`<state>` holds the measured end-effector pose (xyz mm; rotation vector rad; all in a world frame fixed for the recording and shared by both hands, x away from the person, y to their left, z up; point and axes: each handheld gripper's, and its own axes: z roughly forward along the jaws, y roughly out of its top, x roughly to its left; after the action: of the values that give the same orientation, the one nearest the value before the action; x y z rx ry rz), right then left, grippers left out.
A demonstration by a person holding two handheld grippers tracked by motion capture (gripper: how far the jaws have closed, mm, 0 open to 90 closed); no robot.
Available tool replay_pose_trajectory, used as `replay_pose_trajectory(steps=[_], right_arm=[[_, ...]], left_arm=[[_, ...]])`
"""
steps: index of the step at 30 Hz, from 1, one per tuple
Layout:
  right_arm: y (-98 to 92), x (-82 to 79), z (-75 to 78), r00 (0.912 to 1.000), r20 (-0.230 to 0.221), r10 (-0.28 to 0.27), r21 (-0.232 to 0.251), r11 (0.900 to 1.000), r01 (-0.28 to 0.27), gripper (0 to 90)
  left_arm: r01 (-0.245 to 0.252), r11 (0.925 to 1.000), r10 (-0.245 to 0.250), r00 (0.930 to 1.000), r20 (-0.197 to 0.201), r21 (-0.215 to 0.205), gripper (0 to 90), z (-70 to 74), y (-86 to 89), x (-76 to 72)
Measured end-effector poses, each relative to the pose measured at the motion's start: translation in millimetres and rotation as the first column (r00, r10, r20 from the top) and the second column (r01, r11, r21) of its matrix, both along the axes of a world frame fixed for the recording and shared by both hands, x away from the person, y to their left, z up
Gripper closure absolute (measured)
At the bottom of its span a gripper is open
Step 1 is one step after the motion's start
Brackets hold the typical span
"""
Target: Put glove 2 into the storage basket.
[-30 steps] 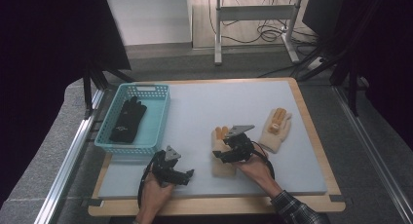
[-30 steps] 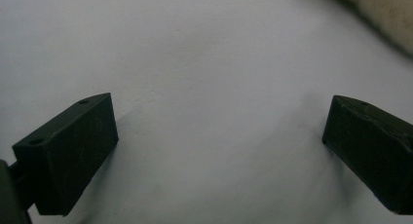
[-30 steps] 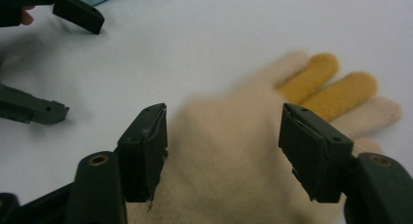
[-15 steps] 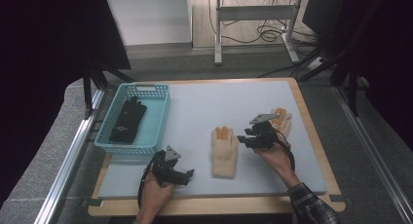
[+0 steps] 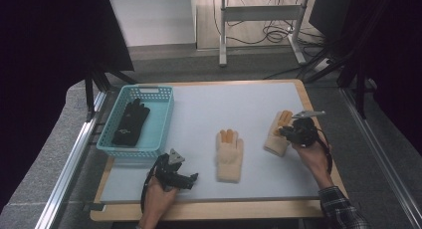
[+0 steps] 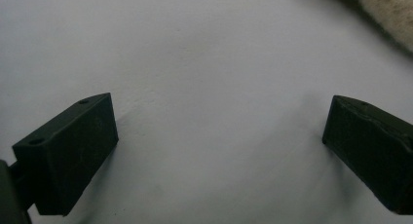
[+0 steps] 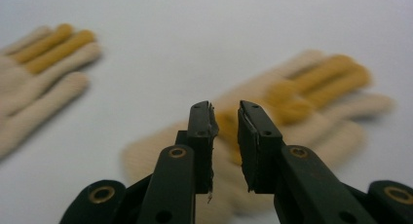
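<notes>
The right tool [image 7: 225, 118], its jaws just closing to a narrow empty gap, hovers over the far glove [image 7: 302, 112]; the left tool [image 6: 219, 151] gapes wide over bare desk [image 6: 204, 63].

Both grippers are black: the left gripper [image 5: 191, 178] carries a grey 3-cornered plate and trailing black cable; the right gripper [image 7: 225, 118] shows brass-coloured pivot rings and small screws. The right sleeve [image 5: 341, 211] is plaid.

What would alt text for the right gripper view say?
Two black jaws of the right gripper, nearly closed with a narrow gap and nothing between them, hang over a blurred cream glove with yellow fingers on a pale table. A second matching glove lies farther left.
</notes>
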<state>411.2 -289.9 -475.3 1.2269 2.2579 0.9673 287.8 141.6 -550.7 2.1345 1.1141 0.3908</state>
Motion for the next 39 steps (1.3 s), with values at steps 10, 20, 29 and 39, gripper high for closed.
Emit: replay_pose_trajectory(steps=[10,20,29,39], right_arm=[[-32.8,1.5,-10.6,0.9975,-0.002,-0.07,0.023,0.997,0.07,57.7],[-11.0,15.7,-23.1,0.9997,0.019,0.017,0.002,1.0,-0.017,39.7],[2.6,25.0,-42.5,0.9999,0.011,0.002,-0.045,0.999,-0.002,41.5],[5.8,16.2,-33.7,0.9997,0.026,-0.003,-0.051,0.999,0.005,61.5]], left_arm=[[0.0,1.0,0.0,1.0,0.0,0.0,0.0,0.0,0.0,0.1],[0.0,1.0,0.0,1.0,0.0,0.0,0.0,0.0,0.0,0.0],[-0.001,1.0,0.001,1.0,0.001,0.0,0.0,-0.1,-0.1,0.0],[-0.001,1.0,0.001,1.0,0.001,-0.001,0.0,-0.1,-0.1,0.0]])
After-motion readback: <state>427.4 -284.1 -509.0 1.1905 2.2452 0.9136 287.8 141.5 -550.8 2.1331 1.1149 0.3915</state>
